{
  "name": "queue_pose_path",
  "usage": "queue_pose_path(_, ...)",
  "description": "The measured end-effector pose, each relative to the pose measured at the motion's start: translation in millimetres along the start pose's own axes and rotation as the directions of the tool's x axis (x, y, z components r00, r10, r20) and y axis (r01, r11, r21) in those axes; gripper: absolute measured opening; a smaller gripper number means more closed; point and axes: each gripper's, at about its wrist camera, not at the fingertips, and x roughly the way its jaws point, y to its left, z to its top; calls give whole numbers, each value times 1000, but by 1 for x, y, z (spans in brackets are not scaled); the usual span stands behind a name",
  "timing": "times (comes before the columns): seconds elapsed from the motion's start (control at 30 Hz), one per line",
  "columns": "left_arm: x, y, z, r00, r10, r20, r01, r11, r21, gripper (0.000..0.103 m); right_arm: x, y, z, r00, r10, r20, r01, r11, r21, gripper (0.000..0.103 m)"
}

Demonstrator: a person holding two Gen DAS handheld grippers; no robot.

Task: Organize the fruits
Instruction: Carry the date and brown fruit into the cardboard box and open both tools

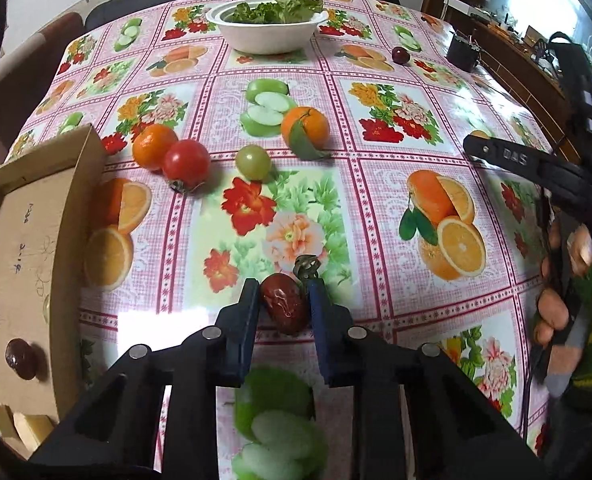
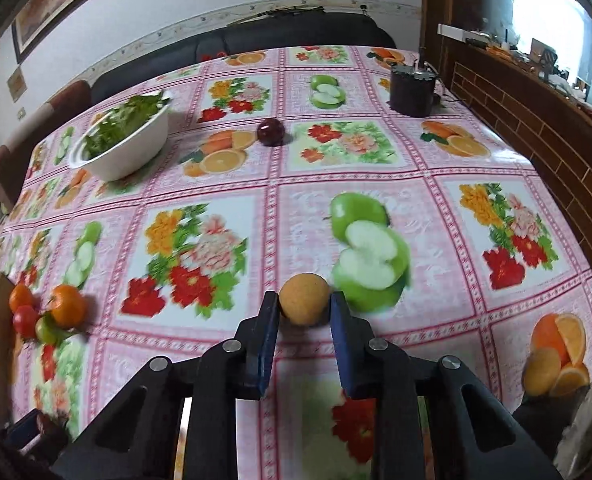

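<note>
Both claws held fruit: left claw (image 1: 283,300) gripped a red date (image 1: 284,303), right claw (image 2: 304,308) a tan fruit (image 2: 304,298); next, probably carry them to the cardboard box (image 1: 27,240).

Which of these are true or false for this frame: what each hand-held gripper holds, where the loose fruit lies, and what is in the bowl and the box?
1. The left hand-held gripper grips a dark red wrinkled fruit. True.
2. The right hand-held gripper is empty. False: a round tan fruit sits between its fingers.
3. The white bowl holds oranges. False: it holds green leaves.
4. A red tomato lies against an orange near the cardboard box. True.
5. The cardboard box is empty. False: a few dark and red fruits lie inside, including a dark round fruit.
</note>
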Motion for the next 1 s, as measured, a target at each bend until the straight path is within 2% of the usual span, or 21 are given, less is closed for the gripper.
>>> queue_pose_path(0.17,-17,9,-9,1000,11,29,-11,1000,-9,22,-31,16,-19,995,100,24,-100,995,-10,27)
queue_pose_path(0.33,-44,25,-19,994,49,96,-48,999,-22,22,-70,38,-47,972,233,38,-233,972,-12,26)
queue_pose_path(0.5,-68,45,-29,986,81,144,-73,995,-62,22,-103,63,-67,948,314,43,-313,949,-33,26)
queue_pose_path(0.73,-90,79,-43,975,130,178,-108,986,-130,22,-127,90,-84,933,358,35,-355,932,-72,26)
queue_pose_path(1.0,-105,103,-53,967,161,200,-127,976,-175,22,-139,116,-97,925,379,15,-375,920,-113,26)
